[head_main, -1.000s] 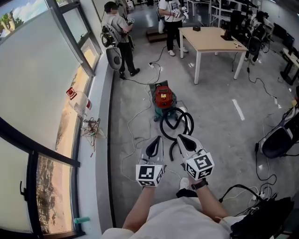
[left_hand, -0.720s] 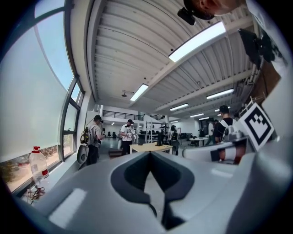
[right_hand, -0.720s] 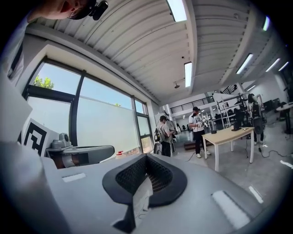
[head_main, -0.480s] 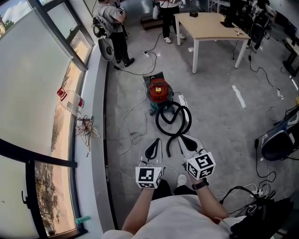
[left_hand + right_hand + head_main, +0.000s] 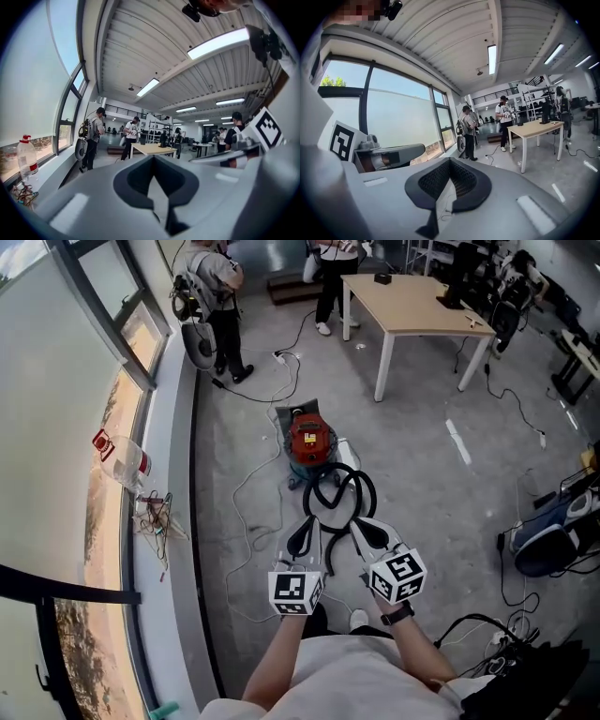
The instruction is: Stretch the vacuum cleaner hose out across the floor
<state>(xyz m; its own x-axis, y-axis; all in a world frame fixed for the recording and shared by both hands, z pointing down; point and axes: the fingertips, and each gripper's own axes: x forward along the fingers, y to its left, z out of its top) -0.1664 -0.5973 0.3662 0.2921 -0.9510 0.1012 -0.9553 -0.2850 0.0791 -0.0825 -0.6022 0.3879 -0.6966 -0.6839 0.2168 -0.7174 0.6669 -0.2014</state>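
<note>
Left gripper [image 5: 302, 538]: jaws were closed together, nothing between them. Right gripper [image 5: 368, 532]: the same, shut and empty. Both were held side by side, near level. Black hose [image 5: 337, 486] lay coiled in loops on the concrete floor [image 5: 422, 456], just past the tips, against the red vacuum cleaner [image 5: 309, 439]. Wooden table [image 5: 412, 307] stood farther off.
</note>
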